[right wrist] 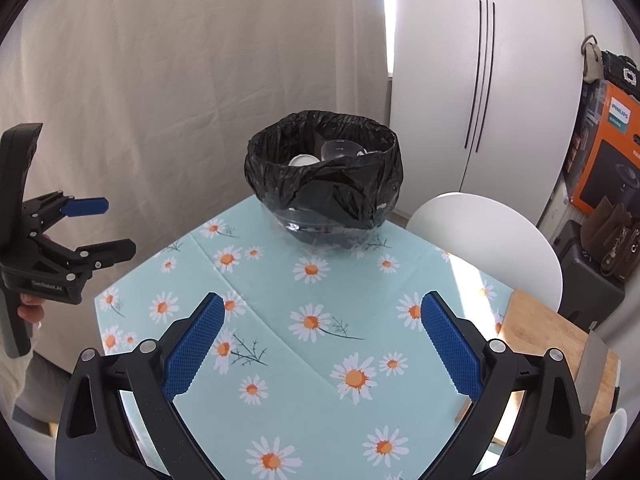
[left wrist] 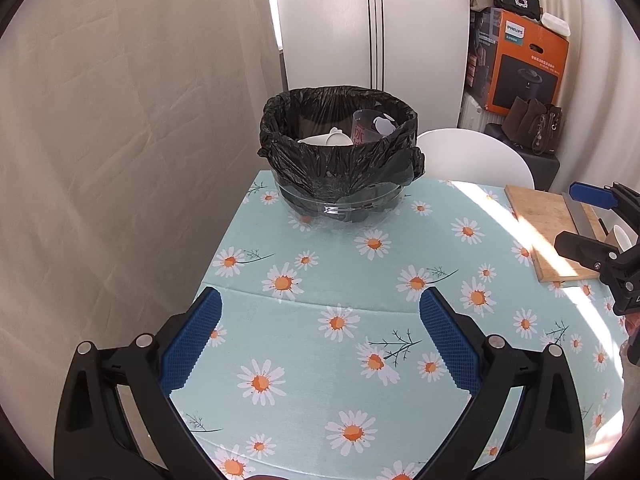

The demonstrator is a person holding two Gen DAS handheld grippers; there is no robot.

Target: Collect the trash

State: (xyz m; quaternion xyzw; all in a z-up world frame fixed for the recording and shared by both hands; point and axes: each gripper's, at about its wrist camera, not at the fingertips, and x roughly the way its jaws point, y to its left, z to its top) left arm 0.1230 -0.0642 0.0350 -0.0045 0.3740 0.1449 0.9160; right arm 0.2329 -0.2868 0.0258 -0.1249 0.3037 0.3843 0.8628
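A clear bin lined with a black trash bag (left wrist: 338, 160) (right wrist: 324, 188) stands at the far end of the daisy tablecloth (left wrist: 320, 344) (right wrist: 304, 360). Inside it lie a white paper cup (left wrist: 326, 140) (right wrist: 302, 159) and a clear plastic cup (left wrist: 366, 126) (right wrist: 340, 148). My left gripper (left wrist: 320, 300) hovers open over the cloth, short of the bin, nothing between its blue pads; it also shows at the left edge as the left gripper (right wrist: 116, 228), held by a hand. My right gripper (right wrist: 322, 304) is open and empty too; the right gripper (left wrist: 564, 216) appears over the cutting board.
A wooden cutting board (left wrist: 548, 228) (right wrist: 560, 344) with a cleaver blade (right wrist: 596, 364) lies at the table's right. A white bowl (right wrist: 614, 436) sits near it. A white chair (left wrist: 476, 156) (right wrist: 492, 240) stands behind the table. A curtain hangs left; boxes and bags stack at the back right (left wrist: 520, 60).
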